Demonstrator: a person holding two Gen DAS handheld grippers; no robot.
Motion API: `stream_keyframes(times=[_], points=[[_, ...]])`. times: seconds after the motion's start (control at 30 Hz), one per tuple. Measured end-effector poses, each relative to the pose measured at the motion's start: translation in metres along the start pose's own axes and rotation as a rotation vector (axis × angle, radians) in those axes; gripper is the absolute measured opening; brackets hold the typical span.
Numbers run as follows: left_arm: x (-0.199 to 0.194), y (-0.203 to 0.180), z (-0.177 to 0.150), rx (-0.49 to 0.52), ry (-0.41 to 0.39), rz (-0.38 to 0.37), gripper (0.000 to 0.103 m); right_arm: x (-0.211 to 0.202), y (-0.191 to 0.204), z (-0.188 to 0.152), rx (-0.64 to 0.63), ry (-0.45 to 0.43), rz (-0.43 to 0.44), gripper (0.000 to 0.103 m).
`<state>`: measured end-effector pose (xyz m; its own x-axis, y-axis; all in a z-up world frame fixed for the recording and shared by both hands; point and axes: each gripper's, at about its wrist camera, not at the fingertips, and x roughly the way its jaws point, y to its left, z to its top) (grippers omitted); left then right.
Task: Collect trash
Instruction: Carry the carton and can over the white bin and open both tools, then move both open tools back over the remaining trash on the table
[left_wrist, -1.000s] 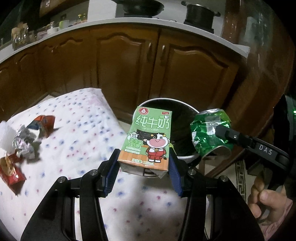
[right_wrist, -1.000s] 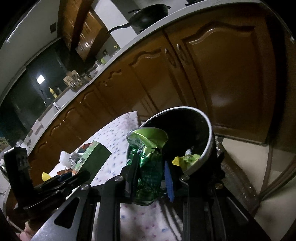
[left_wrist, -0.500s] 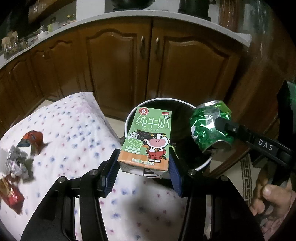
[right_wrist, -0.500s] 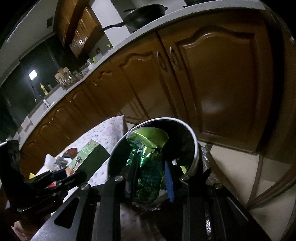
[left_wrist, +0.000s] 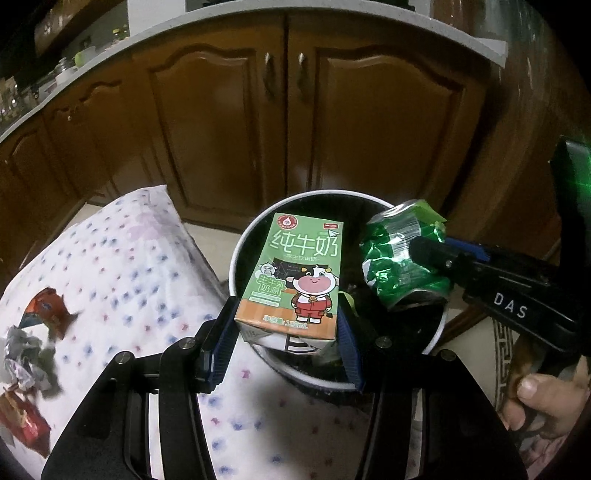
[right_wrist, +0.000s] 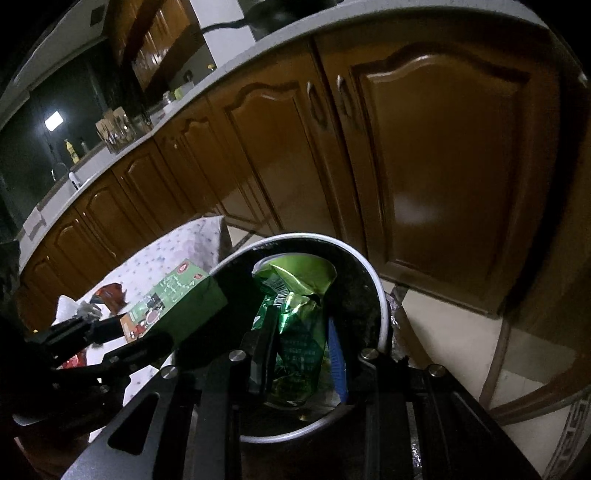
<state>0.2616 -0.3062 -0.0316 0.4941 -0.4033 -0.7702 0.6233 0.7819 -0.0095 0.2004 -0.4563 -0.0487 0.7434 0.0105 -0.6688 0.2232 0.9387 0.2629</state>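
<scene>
The left gripper (left_wrist: 290, 328) is clamped on a green milk carton (left_wrist: 295, 280), its blue pads pressing the carton's two sides near the bottom, and holds it upright over the near part of the round waste bin (left_wrist: 236, 258). The right gripper (right_wrist: 301, 354) is closed narrowly on a crushed green can (right_wrist: 295, 314), squeezed between its pads, and holds it above the bin's open mouth; in the left wrist view the can (left_wrist: 402, 266) hangs over the bin's right side, just beside the carton and not touching it. A hand (left_wrist: 543, 410) grips that gripper's handle at the lower right of the bin. The bin has a pale rim and a dark inside and stands on the floor in front of brown cabinet doors (left_wrist: 288, 110). To the left of the bin lies a white dotted cloth (left_wrist: 129, 266), and on it, well away from the bin, rest a crumpled silver wrapper (left_wrist: 22, 354), an orange wrapper (left_wrist: 46, 306) and a red packet (left_wrist: 22, 424).
</scene>
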Motion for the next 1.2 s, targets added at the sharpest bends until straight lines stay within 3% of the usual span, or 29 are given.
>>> stream_keyframes(times=[0.43, 0.53, 0.6, 0.67, 0.97, 1.2], points=[[0.02, -0.004, 0.001, -0.004, 0.061, -0.017, 0.05, 0.015, -0.014, 0.002, 0.034, 0.048, 0.007, 0.03], [0.015, -0.004, 0.0, -0.007, 0.059, -0.009, 0.062, 0.015, -0.015, 0.003, 0.047, 0.055, 0.015, 0.03], [0.008, -0.001, -0.002, -0.016, 0.038, 0.0, 0.062, 0.013, -0.015, 0.002, 0.056, 0.048, 0.021, 0.038], [0.002, 0.004, -0.006, -0.041, 0.027, -0.004, 0.063, 0.008, -0.015, 0.001, 0.065, 0.033, 0.032, 0.038], [-0.039, 0.05, -0.059, -0.237, -0.038, 0.004, 0.065, -0.024, 0.004, -0.016, 0.096, -0.047, 0.1, 0.07], [-0.074, 0.096, -0.111, -0.363, -0.071, 0.049, 0.065, -0.04, 0.046, -0.04, 0.079, -0.059, 0.176, 0.072]])
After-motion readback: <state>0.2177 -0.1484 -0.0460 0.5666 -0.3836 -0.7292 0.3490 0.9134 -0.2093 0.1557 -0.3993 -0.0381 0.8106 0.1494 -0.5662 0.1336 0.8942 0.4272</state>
